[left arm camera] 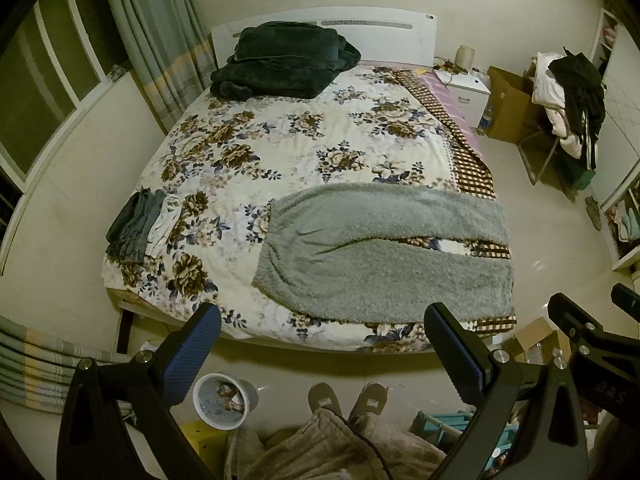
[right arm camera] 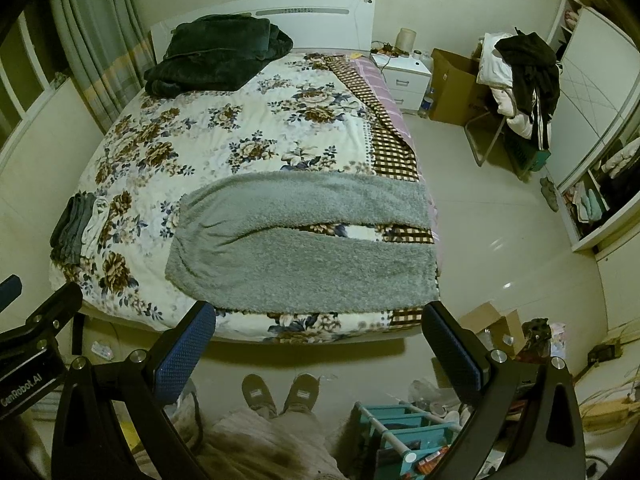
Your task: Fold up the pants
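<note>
Beyond both grippers' spread fingers, grey pants flat on bed.

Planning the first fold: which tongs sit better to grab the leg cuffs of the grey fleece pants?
Right, probably. The grey fleece pants lie across the bed's foot end with cuffs toward the nightstand side, nearer the right tongs. The left tongs face the waist end. Both are open and empty.
</note>
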`<control>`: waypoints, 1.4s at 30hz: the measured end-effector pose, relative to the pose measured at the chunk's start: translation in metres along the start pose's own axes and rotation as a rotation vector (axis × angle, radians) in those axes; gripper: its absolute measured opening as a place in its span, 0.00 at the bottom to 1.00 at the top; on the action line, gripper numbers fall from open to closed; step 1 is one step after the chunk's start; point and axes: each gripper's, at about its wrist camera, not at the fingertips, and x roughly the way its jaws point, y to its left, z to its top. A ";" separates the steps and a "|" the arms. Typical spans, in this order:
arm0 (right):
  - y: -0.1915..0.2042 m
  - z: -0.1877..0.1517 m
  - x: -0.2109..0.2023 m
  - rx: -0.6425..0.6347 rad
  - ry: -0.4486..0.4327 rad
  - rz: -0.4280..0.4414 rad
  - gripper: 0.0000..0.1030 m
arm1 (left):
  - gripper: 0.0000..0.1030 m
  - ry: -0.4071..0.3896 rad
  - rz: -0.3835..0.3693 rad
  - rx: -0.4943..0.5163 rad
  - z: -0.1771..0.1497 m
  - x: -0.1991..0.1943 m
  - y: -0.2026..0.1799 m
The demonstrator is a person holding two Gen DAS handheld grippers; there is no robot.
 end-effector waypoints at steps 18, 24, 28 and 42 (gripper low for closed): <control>0.001 0.002 0.005 -0.006 0.002 -0.004 1.00 | 1.00 -0.006 0.004 -0.005 0.007 -0.002 -0.002; 0.000 0.002 0.006 -0.004 0.003 -0.003 1.00 | 1.00 -0.004 0.001 -0.005 0.005 -0.002 -0.001; 0.001 0.003 0.004 -0.004 0.004 -0.004 1.00 | 1.00 -0.004 0.004 -0.004 0.009 0.001 -0.012; -0.006 0.001 0.013 -0.003 0.018 0.006 1.00 | 1.00 -0.002 0.001 -0.008 0.016 -0.001 -0.028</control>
